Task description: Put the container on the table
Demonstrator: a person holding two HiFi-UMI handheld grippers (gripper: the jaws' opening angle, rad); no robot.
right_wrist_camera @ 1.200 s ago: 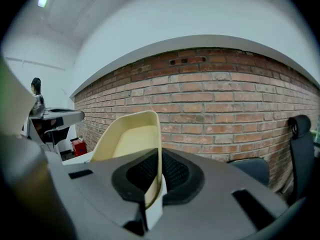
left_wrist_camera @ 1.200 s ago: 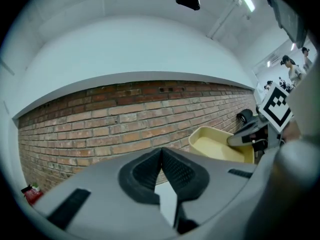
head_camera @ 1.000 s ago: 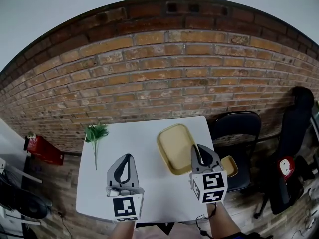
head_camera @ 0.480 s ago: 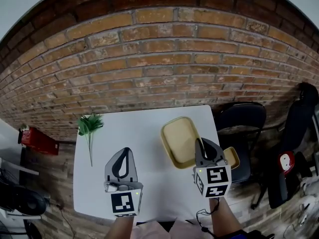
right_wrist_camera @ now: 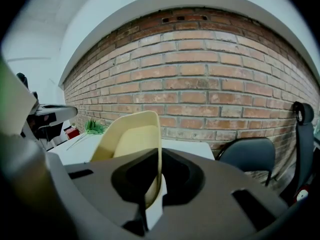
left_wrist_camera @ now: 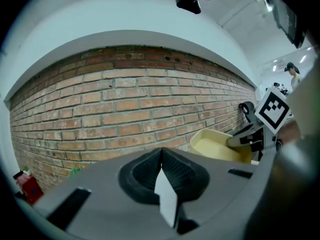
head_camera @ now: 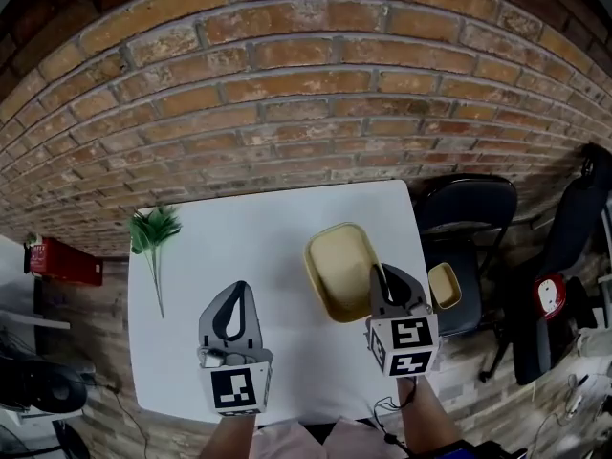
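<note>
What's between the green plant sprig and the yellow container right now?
Nothing: the head view shows only bare white table between the green plastic plant sprig and the pale yellow plastic container.

A black chair (head_camera: 469,213) stands against the brick wall (head_camera: 287,113); a green sprig (head_camera: 153,229) lies well left of it.

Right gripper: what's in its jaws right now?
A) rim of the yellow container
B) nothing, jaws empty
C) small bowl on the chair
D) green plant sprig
A: in the right gripper view the right gripper has its jaws pinched on the near rim of the yellow container, whose wall stands up between them.
</note>
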